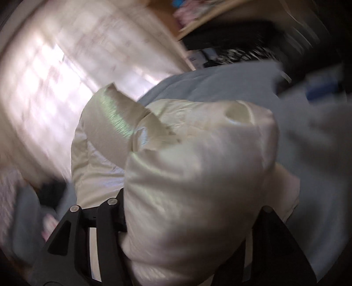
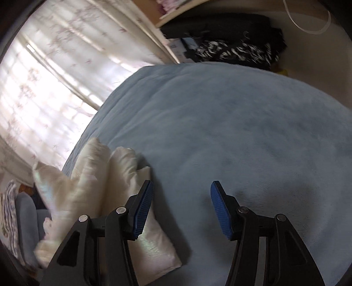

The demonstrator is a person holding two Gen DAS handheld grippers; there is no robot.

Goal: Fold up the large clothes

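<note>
A cream, shiny padded jacket [image 1: 187, 154] is bunched up and fills the space between the fingers of my left gripper [image 1: 191, 205]. It hides both pads, and the jaws are shut on the bundle, which stays sharp while the room behind smears. In the right wrist view the same jacket [image 2: 88, 182] lies in puffy folds at the left edge of the bed's pale blue blanket [image 2: 242, 121]. My right gripper [image 2: 181, 189] hangs open just above the blanket. Its blue pads [image 2: 144, 209] have nothing between them, and the left finger is beside the jacket's edge.
A bright window with a white patterned curtain [image 2: 55, 77] runs along the bed's left side. Dark clothes with a black-and-white print [image 2: 233, 50] are piled beyond the far end, under a wooden shelf [image 2: 180, 13]. Folded fabric [image 2: 8, 211] sits at the lower left.
</note>
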